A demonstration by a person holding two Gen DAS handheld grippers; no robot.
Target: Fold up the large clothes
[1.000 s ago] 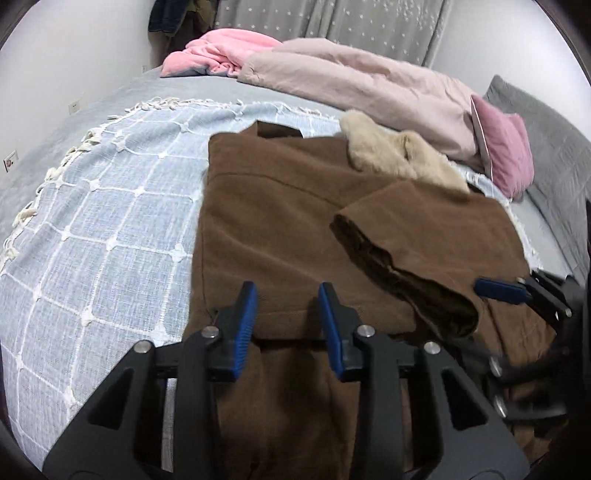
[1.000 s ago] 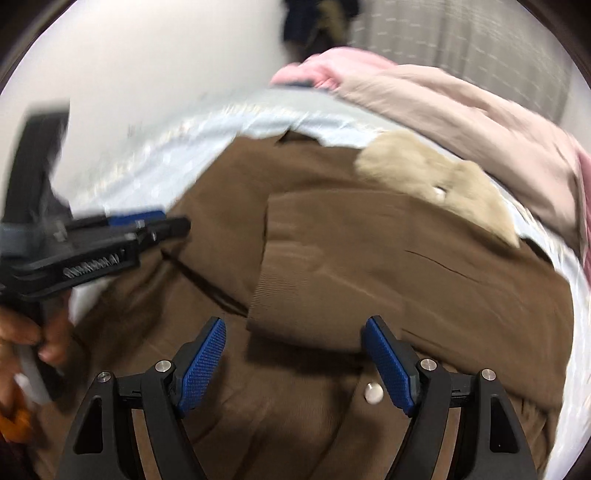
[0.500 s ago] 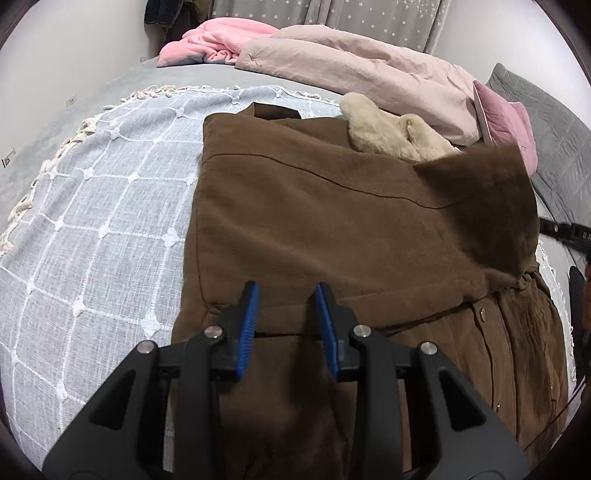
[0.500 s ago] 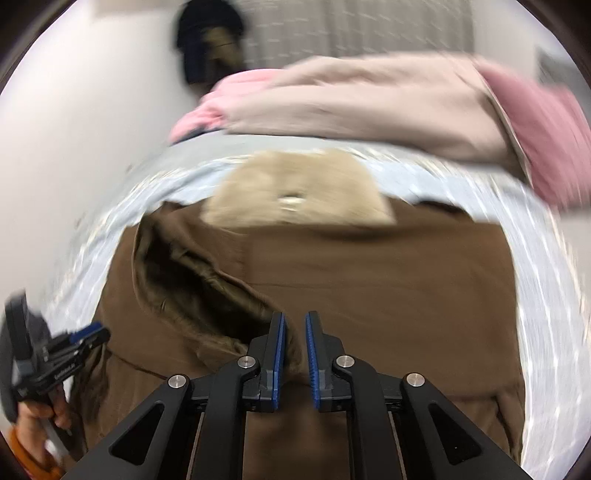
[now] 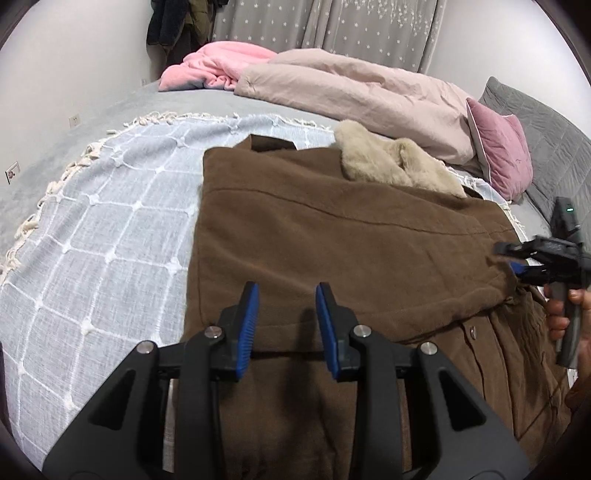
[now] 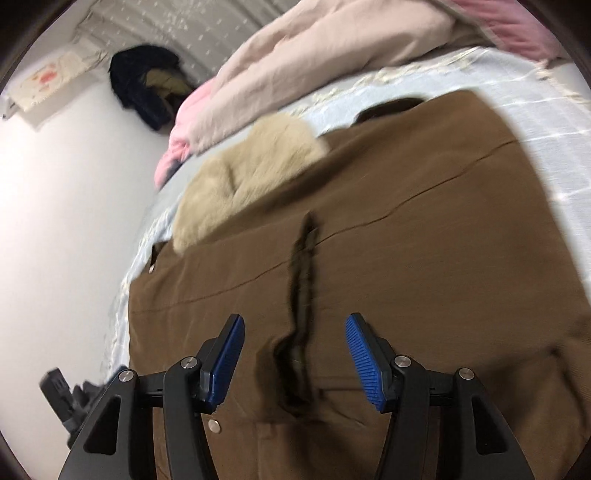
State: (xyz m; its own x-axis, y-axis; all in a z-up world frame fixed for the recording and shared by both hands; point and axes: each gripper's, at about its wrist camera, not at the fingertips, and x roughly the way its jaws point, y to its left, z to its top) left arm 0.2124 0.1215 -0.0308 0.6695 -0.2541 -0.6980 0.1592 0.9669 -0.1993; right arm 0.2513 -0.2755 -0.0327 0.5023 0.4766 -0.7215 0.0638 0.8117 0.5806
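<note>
A large brown coat (image 5: 332, 251) with a beige fur collar (image 5: 391, 166) lies flat on the bed. My left gripper (image 5: 287, 325) hovers over the coat's near part, open a little, with nothing pinched between its blue pads. At the coat's right edge a hand holds my right gripper (image 5: 517, 262). In the right wrist view, the right gripper (image 6: 295, 354) has its jaws opening. The sleeve's dark cuff (image 6: 301, 295) lies loose on the coat (image 6: 424, 240) between the pads, touching neither. The fur collar (image 6: 251, 166) sits beyond.
A pale blue checked throw (image 5: 110, 221) with a fringe covers the bed to the left of the coat. Behind lie a beige duvet (image 5: 351, 92), a pink blanket (image 5: 214, 66), a pink pillow (image 5: 498, 155) and a grey pillow (image 5: 554, 122). Dark clothes (image 5: 173, 26) hang in the corner.
The right gripper shut on the sleeve lying over the coat's middle, swung it out to the right side, and now stands apart from it. The left gripper has stayed put.
</note>
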